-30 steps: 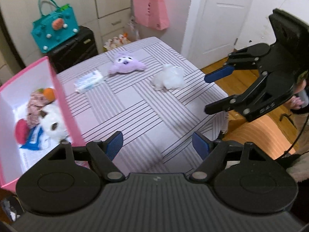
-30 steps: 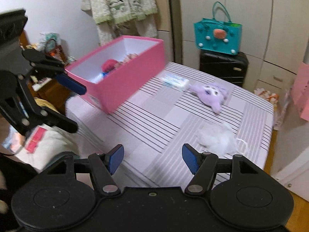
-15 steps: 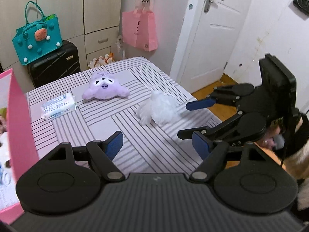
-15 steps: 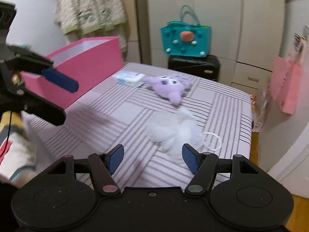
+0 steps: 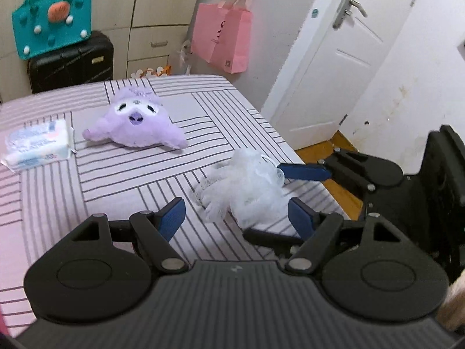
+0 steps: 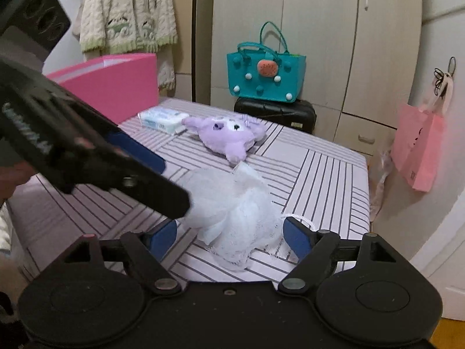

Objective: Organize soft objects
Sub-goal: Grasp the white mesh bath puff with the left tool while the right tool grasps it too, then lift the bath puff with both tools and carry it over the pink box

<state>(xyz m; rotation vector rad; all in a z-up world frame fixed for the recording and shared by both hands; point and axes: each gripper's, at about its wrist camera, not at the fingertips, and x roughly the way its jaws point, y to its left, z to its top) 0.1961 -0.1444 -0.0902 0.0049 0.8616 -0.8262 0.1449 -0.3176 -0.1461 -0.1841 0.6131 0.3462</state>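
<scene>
A white mesh bath pouf (image 5: 241, 186) (image 6: 232, 203) lies near the edge of the striped bed (image 5: 122, 180). My right gripper (image 6: 229, 237) is low over the bed, its jaws opening, with the pouf between its blue pads but not pressed. In the left wrist view the right gripper (image 5: 263, 202) straddles the pouf from the right. My left gripper (image 5: 237, 219) is open just short of the pouf, and its left gripper fingers (image 6: 136, 151) cross the right wrist view. A purple plush (image 5: 136, 128) (image 6: 226, 138) and a wipes pack (image 5: 37, 142) (image 6: 162, 117) lie farther back.
A pink box (image 6: 116, 84) stands at the bed's far left. A teal bag (image 6: 264, 72) sits on a black suitcase (image 6: 276, 113) by the wardrobe. A pink paper bag (image 5: 223, 40) hangs near the white door (image 5: 343, 67). The bed edge drops off right of the pouf.
Both grippers came down and closed in on the white pouf. The left view swung away from the pink box. The right jaws spread wider around the pouf.
</scene>
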